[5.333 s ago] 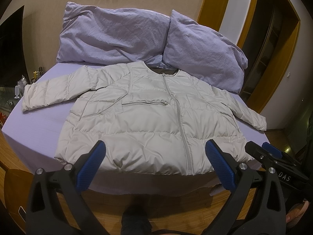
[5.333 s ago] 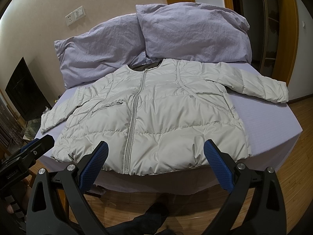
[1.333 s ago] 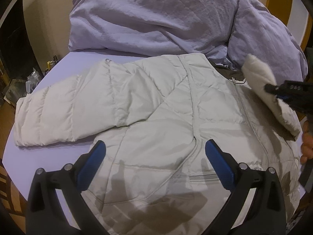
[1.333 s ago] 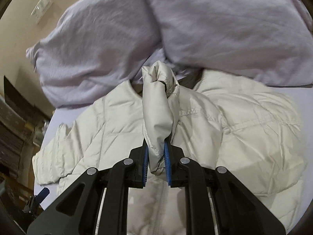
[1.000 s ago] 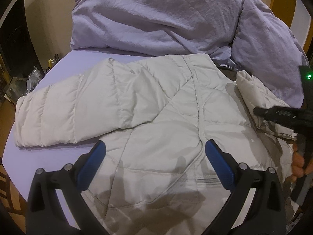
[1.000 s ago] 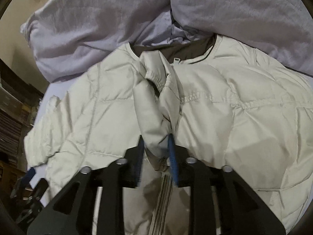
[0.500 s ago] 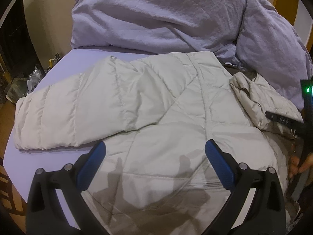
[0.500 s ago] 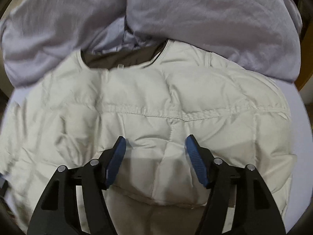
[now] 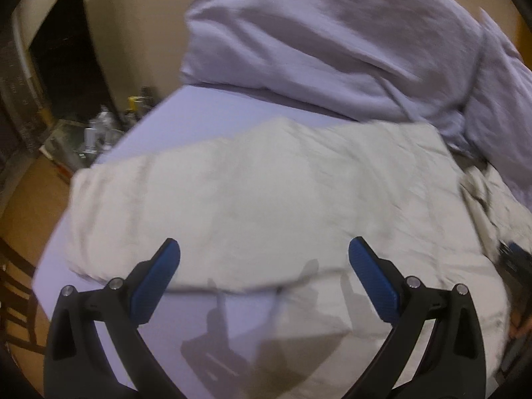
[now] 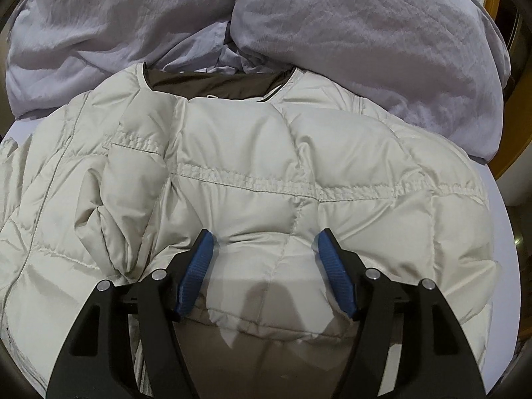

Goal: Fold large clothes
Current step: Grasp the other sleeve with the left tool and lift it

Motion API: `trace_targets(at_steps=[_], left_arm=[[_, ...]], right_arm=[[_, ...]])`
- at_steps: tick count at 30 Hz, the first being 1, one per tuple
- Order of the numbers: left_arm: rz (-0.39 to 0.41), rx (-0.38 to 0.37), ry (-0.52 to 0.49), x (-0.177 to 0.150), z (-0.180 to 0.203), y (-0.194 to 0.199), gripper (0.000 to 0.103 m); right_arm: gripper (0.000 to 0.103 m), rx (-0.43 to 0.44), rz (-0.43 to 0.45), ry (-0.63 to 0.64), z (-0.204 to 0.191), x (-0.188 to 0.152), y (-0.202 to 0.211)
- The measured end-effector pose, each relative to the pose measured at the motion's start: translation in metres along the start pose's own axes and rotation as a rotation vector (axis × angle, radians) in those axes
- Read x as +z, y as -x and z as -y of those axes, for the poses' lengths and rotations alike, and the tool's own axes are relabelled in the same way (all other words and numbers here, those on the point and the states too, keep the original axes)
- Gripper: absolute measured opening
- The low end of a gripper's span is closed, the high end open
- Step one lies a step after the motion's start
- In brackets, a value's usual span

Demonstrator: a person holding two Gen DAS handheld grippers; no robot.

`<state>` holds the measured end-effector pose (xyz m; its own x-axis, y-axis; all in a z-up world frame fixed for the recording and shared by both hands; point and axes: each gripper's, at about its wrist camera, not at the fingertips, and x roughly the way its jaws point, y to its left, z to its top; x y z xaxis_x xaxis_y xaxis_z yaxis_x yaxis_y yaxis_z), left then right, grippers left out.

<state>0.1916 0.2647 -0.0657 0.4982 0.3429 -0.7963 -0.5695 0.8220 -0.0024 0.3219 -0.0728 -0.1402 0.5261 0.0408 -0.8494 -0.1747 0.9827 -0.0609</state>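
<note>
A cream puffer jacket (image 9: 266, 193) lies face up on the lilac bed sheet (image 9: 199, 106). My left gripper (image 9: 262, 242) hovers open above its outstretched left sleeve, nothing between the blue pads; this view is blurred. In the right wrist view the jacket (image 10: 382, 232) has its right sleeve (image 10: 249, 153) folded across the chest, cuff pointing left below the dark collar lining (image 10: 216, 83). My right gripper (image 10: 265, 232) stands open just over that sleeve, pads not pressing on the fabric. Its dark body (image 9: 518, 259) shows at the left wrist view's right edge.
Two lilac pillows (image 10: 99, 33) (image 10: 365, 33) lean at the head of the bed, right behind the collar. Cluttered bedside items (image 9: 99, 133) and wooden floor (image 9: 26, 193) lie off the bed's left side. A wooden door frame (image 10: 505, 153) stands to the right.
My right gripper opened and let go of the right sleeve, which now lies across the chest. My left gripper slid left, over the left sleeve.
</note>
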Motion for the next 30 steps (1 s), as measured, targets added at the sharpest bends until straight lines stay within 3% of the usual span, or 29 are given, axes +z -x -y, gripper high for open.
trace_targets(at_steps=[8, 12, 16, 20, 25, 30], left_arm=[[-0.043, 0.162, 0.201, 0.019, -0.115, -0.028, 0.1], [-0.091, 0.212, 0.271, 0.015, -0.159, -0.04, 0.095], [-0.149, 0.233, 0.327, 0.006, -0.187, -0.056, 0.088], [-0.16, 0.187, 0.378, -0.003, -0.196, -0.063, 0.082], [-0.131, 0.168, 0.408, -0.009, -0.192, -0.058, 0.063], [-0.112, 0.14, 0.409, -0.009, -0.18, -0.053, 0.026]], right_arm=[[0.069, 0.018, -0.012, -0.012, 0.002, 0.0, 0.001], [0.069, 0.021, -0.015, -0.014, 0.002, -0.001, 0.001], [0.069, 0.024, -0.019, -0.018, 0.002, -0.001, 0.001], [0.07, 0.033, -0.029, -0.027, 0.004, -0.001, 0.002], [0.074, 0.032, -0.031, -0.025, 0.004, -0.004, 0.007], [0.081, 0.024, -0.015, -0.015, 0.003, -0.011, 0.019]])
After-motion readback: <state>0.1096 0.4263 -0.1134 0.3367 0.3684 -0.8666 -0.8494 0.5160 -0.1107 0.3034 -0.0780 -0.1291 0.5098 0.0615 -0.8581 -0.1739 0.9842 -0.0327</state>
